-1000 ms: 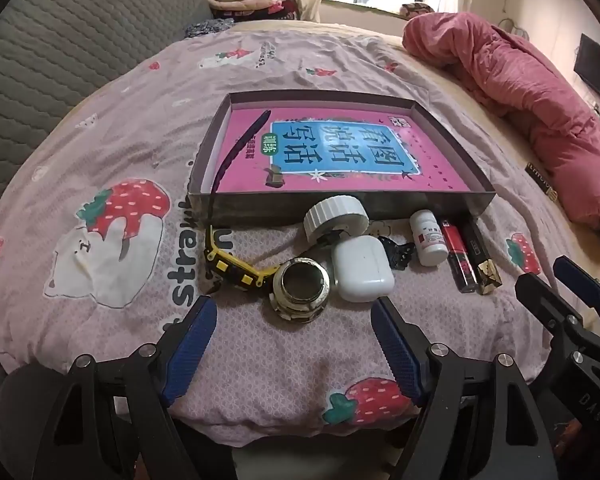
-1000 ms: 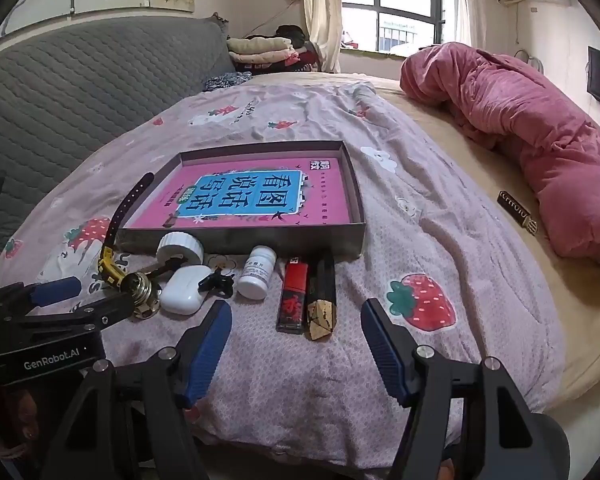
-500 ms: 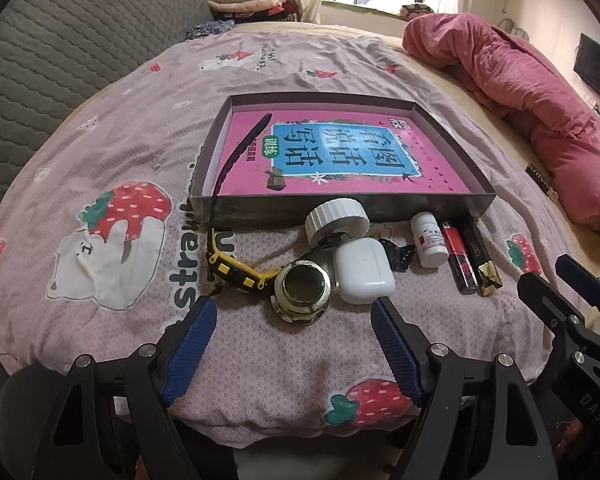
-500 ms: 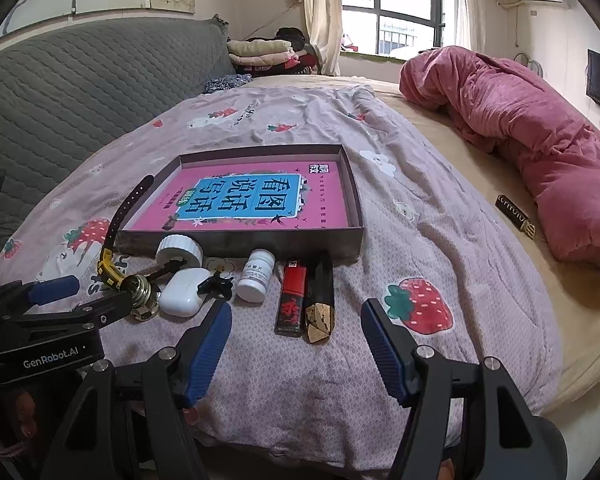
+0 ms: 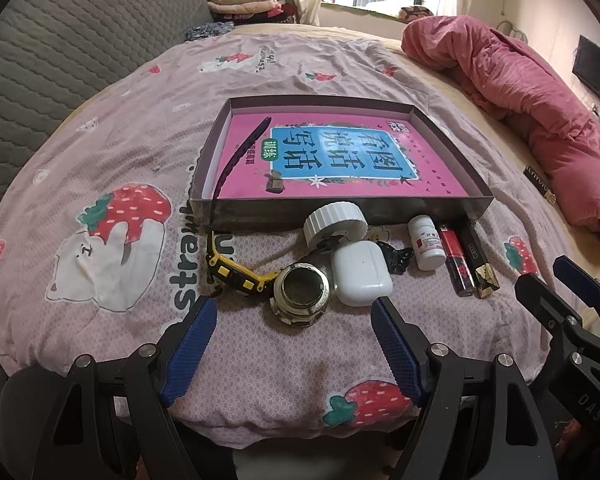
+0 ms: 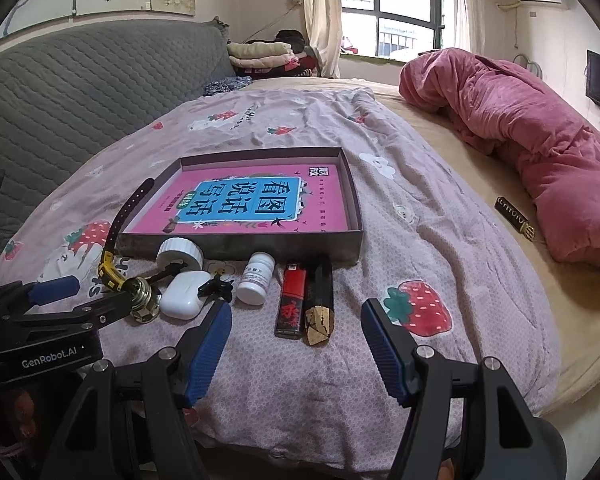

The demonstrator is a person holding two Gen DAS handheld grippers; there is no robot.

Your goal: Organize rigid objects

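Both hand-held grippers hovering low over the near edge of the bed (image 5: 112, 152), nothing held. Left hand-held gripper (image 5: 292, 328) sitting with fingers spread wide apart, lined up just short of the metal fitting (image 5: 301, 292) and the white earbud case (image 5: 360, 274). Right hand-held gripper (image 6: 296, 332) also gaping open, pointing at the red lighter (image 6: 290, 300) and the black-and-gold tube (image 6: 319, 300), which are lying side by side and touching.

Everything else resting in a row on the strawberry-print cover, right in front of the shallow box (image 5: 432, 128): yellow-and-black watch (image 5: 236, 274) on the left with its strap draping up over the box's front corner, white round cap (image 5: 334, 224) leaning against the box wall, small black clip (image 5: 398, 258) between the earbud case and the white pill bottle (image 5: 426, 242). Pink book (image 5: 340, 156) lying flat inside the box, filling most of it.

Crumpled pink blanket (image 6: 532, 136) bunching up well off to the right, with a small dark bar (image 6: 514, 216) lying alone on the tan sheet near it.
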